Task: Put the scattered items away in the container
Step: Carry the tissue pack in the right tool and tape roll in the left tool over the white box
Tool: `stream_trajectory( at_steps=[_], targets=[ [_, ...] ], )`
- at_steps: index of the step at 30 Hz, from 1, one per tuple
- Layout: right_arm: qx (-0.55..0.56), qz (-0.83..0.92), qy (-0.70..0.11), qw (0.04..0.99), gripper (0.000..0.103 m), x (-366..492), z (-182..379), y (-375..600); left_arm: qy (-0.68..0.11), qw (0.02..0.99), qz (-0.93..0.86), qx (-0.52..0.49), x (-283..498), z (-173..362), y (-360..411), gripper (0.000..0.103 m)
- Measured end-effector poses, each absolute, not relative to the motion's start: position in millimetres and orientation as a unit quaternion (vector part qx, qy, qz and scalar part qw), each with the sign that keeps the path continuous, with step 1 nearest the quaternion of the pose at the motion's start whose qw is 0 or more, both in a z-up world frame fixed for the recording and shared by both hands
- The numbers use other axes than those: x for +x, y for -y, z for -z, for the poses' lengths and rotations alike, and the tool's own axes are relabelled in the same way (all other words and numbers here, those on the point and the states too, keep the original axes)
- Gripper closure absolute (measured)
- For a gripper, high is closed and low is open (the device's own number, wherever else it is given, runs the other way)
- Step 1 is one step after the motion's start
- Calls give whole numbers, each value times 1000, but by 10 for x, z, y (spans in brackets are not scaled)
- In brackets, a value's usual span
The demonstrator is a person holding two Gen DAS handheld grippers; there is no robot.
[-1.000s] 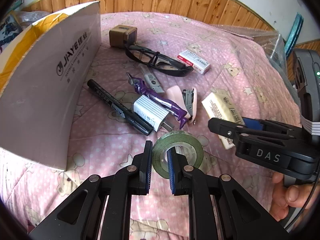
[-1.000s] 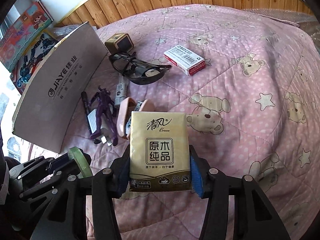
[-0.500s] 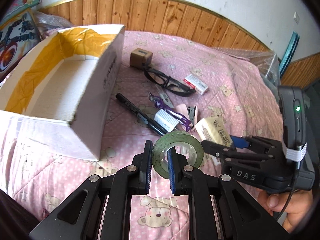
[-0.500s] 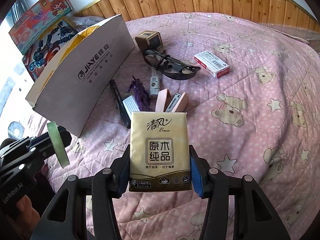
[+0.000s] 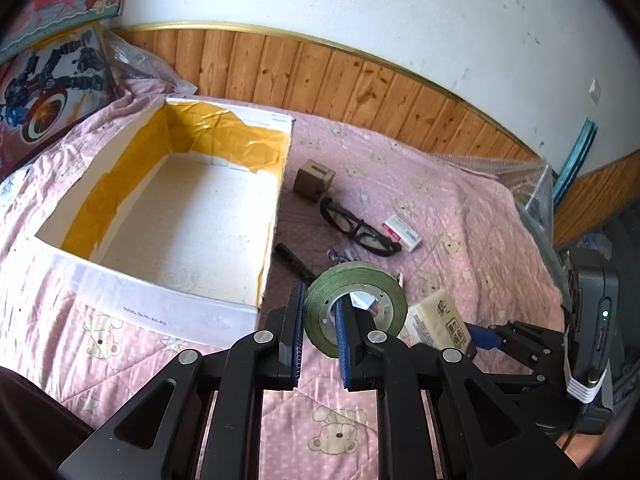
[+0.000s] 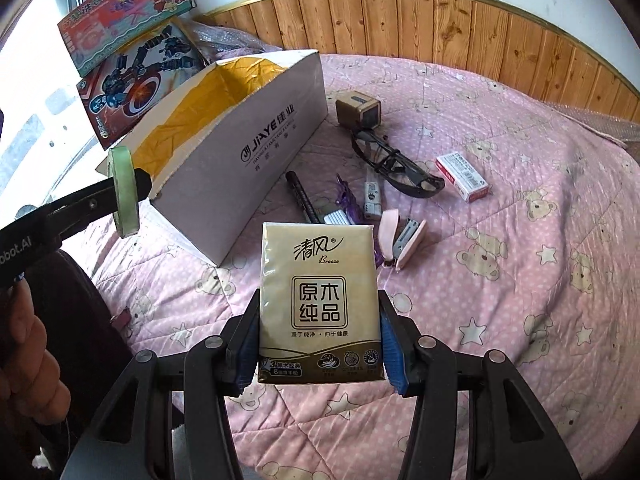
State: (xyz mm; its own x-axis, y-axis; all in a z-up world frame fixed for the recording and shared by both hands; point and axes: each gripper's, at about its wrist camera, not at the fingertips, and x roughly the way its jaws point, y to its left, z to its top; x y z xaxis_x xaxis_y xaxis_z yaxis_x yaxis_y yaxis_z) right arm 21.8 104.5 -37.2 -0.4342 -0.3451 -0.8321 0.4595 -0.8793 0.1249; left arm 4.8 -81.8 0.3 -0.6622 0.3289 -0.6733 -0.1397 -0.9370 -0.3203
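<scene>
My left gripper (image 5: 319, 332) is shut on a green tape roll (image 5: 372, 280), one finger through its hole, held in the air just right of the box's near corner. The open white cardboard box (image 5: 132, 288) with yellow lining lies on the pink bed; its floor is bare. My right gripper (image 6: 319, 344) is shut on a beige tissue pack (image 6: 318, 300), held above the quilt right of the box (image 6: 256, 144). The tape roll (image 6: 125, 192) and the left gripper show at the left of the right wrist view. The tissue pack (image 5: 438, 320) shows in the left wrist view.
On the quilt right of the box lie a tan cube (image 6: 357, 111), black glasses (image 6: 396, 164), a red-and-white small box (image 6: 462, 176), a black marker (image 6: 302, 196), a purple figure (image 6: 347, 200), a white lighter (image 6: 372, 196) and a pink stapler (image 6: 400, 240). Toy boxes (image 6: 136, 68) lean behind.
Both grippers have risen with their loads. The left one has swung left toward the box, so its inside now shows. The right one has lifted the tissue pack higher over the quilt.
</scene>
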Motion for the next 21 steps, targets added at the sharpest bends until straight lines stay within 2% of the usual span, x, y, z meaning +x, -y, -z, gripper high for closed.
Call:
stream_trajectory(
  at_steps=[21],
  targets=[
    [415,848,-133,301,50,19,-321,-123,130,128,-923,-339,-382,-362,1480,89]
  ],
)
